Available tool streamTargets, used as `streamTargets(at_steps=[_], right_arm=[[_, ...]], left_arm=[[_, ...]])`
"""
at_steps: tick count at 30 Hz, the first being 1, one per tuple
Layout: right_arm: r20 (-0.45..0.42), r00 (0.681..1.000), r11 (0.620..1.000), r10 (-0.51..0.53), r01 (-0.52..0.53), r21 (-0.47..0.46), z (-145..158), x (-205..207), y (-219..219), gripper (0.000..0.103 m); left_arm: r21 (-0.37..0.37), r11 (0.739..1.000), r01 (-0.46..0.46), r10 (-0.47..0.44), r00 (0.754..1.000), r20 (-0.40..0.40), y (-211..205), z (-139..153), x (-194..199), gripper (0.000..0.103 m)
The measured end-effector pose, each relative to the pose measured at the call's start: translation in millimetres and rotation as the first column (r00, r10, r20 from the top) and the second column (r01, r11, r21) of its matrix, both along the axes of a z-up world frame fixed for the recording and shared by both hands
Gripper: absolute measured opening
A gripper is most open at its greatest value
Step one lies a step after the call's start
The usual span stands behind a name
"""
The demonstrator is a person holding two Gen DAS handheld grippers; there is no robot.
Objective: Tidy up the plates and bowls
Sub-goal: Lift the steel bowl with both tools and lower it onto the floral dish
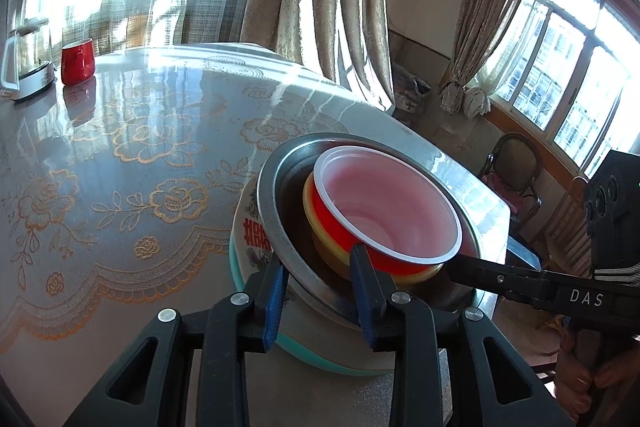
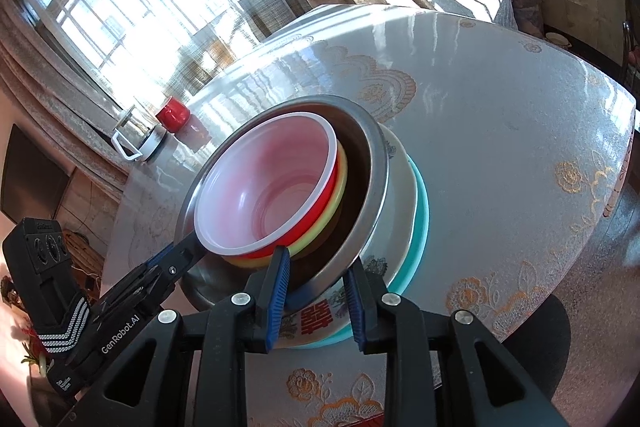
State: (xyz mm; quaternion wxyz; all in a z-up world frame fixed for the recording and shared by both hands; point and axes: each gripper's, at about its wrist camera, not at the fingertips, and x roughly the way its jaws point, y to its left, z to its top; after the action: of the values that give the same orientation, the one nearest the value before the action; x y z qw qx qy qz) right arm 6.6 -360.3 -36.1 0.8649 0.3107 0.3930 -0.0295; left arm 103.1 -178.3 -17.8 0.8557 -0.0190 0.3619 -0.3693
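A nested stack stands near the table's edge. A red bowl with a white inside [image 1: 386, 215] [image 2: 268, 197] sits in a yellow bowl [image 1: 320, 227] [image 2: 338, 195]. Both sit in a steel bowl [image 1: 272, 207] [image 2: 372, 187]. Under it lie a white plate with red characters [image 1: 250, 227] [image 2: 316, 315] and a teal plate [image 1: 312, 351] [image 2: 420, 219]. My left gripper [image 1: 318, 263] straddles the steel bowl's near rim, jaws apart. My right gripper [image 2: 316, 267] straddles the steel rim on the opposite side, jaws apart. Each gripper shows in the other's view [image 1: 520, 277] [image 2: 176, 259].
The table [image 1: 120, 167] [image 2: 500, 147] has a glossy lace-patterned cover. A red mug [image 1: 77, 61] [image 2: 173, 113] and a glass kettle [image 1: 28, 67] [image 2: 134, 137] stand at its far side. A chair [image 1: 514, 171] stands beyond the table edge. Curtains and windows are behind.
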Motion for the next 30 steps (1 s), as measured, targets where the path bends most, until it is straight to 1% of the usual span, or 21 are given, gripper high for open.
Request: streamTargets(at_steps=[2,6,13,18,21,27,30], right_arm=[[0.001,1.0,1.0,0.003,-0.003,-0.006,0.7,-0.9,0.9,0.028],[0.01,1.0,1.0,0.01,-0.01,-0.012,1.4,-2.8,0.0,0.028],[0.011,1.0,1.0,-0.01,0.01,0.017,-0.8,-2.6,-5.3,0.024],[0.008,1.0,1.0,-0.027,0.027,0.003,-0.1,-4.1,-3.1,0.024],[0.014,1.0,0.999,-0.024,0.024,0.026,-0.7,-5.0,-2.7,0.026],[0.012,0.999,0.999,-0.039,0.039,0.026,-1.4,-8.0,-2.4,0.027],[0.015,0.999,0.999,-0.039,0.039,0.028,-1.1,-10.2,-2.0,0.028]], left_arm=[[-0.001,1.0,0.003,-0.003,1.0,-0.002,2.1,0.1,-1.3,0.035],[-0.002,1.0,0.008,-0.008,1.0,0.005,5.1,0.9,-6.5,0.035],[0.013,1.0,0.003,-0.003,1.0,0.005,1.0,1.0,-7.2,0.036],[0.011,1.0,0.006,-0.006,1.0,-0.001,0.3,2.3,-6.6,0.036],[0.0,1.0,0.005,-0.005,1.0,-0.014,4.0,2.4,-7.9,0.038],[0.034,0.999,-0.006,0.005,0.999,0.04,6.2,5.0,-20.3,0.042],[0.047,0.999,-0.012,0.009,0.998,0.062,8.2,6.9,-26.1,0.047]])
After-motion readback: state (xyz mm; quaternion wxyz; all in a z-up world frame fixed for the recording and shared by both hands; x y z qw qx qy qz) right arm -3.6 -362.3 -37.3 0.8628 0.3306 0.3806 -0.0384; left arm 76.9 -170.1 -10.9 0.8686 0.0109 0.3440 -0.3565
